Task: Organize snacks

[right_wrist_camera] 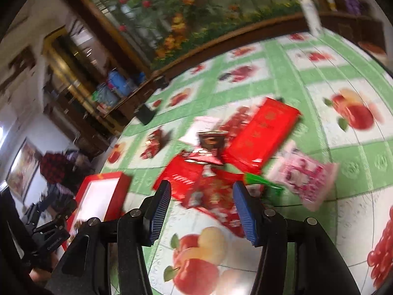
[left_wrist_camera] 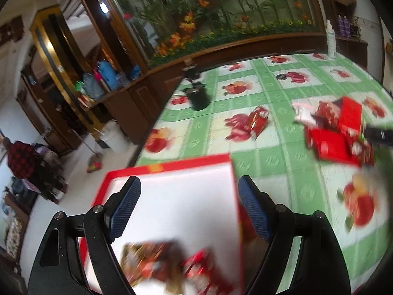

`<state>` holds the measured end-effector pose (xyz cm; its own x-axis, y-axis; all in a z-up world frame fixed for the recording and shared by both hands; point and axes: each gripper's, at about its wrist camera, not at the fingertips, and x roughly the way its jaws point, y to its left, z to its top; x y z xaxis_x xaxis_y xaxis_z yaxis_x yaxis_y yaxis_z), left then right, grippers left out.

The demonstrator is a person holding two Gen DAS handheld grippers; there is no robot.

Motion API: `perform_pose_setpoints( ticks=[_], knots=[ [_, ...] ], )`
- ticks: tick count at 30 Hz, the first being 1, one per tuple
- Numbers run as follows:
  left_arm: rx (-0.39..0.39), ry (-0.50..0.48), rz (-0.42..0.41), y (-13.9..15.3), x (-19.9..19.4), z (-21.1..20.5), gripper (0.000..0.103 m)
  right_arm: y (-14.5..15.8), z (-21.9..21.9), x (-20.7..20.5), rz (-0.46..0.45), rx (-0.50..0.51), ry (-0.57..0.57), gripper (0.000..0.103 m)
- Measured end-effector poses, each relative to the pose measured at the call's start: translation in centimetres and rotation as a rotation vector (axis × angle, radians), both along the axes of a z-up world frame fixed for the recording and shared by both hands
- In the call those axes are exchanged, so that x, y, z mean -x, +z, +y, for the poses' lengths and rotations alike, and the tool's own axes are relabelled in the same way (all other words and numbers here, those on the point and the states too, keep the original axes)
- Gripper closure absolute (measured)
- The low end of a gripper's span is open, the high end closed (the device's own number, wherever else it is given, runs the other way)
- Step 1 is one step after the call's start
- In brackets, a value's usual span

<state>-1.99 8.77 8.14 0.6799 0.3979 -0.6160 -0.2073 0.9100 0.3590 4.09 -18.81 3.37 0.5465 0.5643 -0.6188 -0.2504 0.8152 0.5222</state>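
The left gripper [left_wrist_camera: 189,206] hangs over the red-rimmed box [left_wrist_camera: 172,211] at the desk's left edge, fingers spread, nothing pinched; a few wrappers already lie inside. The right gripper [right_wrist_camera: 201,211] faces the snack pile [right_wrist_camera: 221,162] mid-desk, its jaws apart, gripping nothing. Sorting looks partly done, I'd say. Next comes a clean pick from that heap, one packet only. A lone red packet [left_wrist_camera: 256,121] waits near the far edge. Green fruit-print tablecloth [left_wrist_camera: 282,157], flower mural [left_wrist_camera: 221,7] behind, dark cabinets left.
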Motion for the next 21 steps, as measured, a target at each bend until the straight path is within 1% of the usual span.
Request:
perform_pose_setpoints(
  ticks=[1, 3, 6, 8, 9, 11, 12, 13, 15, 18, 20, 21],
  knots=[
    [0.01, 0.005, 0.021, 0.0, -1.9, 0.1, 0.021, -0.2, -0.6, -0.3, 0.015, -0.012, -0.026, 0.048],
    [0.021, 0.02, 0.045, -0.3, -4.5, 0.1, 0.021, -0.5, -1.9, -0.6, 0.036, -0.047, -0.072, 0.048],
    [0.079, 0.054, 0.074, -0.5, -9.0, 0.0, 0.021, -0.9, -3.5, -1.0, 0.064, -0.104, -0.126, 0.048],
    [0.108, 0.065, 0.083, -0.9, -11.2, -0.4, 0.021, -1.2, -4.0, -1.4, 0.082, -0.119, -0.149, 0.048],
    [0.109, 0.069, 0.078, -1.0, -12.2, -0.8, 0.021, -1.3, -4.2, -1.6, 0.089, -0.126, -0.158, 0.048],
    [0.082, 0.069, 0.046, -1.3, -14.2, -1.8, 0.021, -1.5, -4.6, -1.9, 0.102, -0.142, -0.169, 0.048],
    [0.082, 0.073, 0.047, -1.6, -15.1, -2.0, 0.021, -1.7, -4.7, -2.0, 0.111, -0.153, -0.175, 0.048],
    [0.099, 0.085, 0.061, -2.0, -16.1, -1.9, 0.021, -1.8, -4.9, -2.2, 0.116, -0.159, -0.178, 0.048],
    [0.181, 0.102, 0.093, -3.1, -17.9, -1.7, 0.021, -1.9, -5.1, -2.5, 0.127, -0.175, -0.181, 0.048],
    [0.302, 0.112, 0.138, -4.6, -19.5, -1.2, 0.021, -2.0, -5.0, -2.7, 0.125, -0.172, -0.183, 0.048],
    [0.367, 0.119, 0.192, -6.1, -19.9, -1.1, 0.021, -2.0, -4.7, -2.6, 0.118, -0.156, -0.18, 0.048],
    [0.38, 0.112, 0.199, -6.6, -20.0, -1.4, 0.021, -1.9, -4.7, -2.5, 0.115, -0.15, -0.177, 0.048]
  ],
)
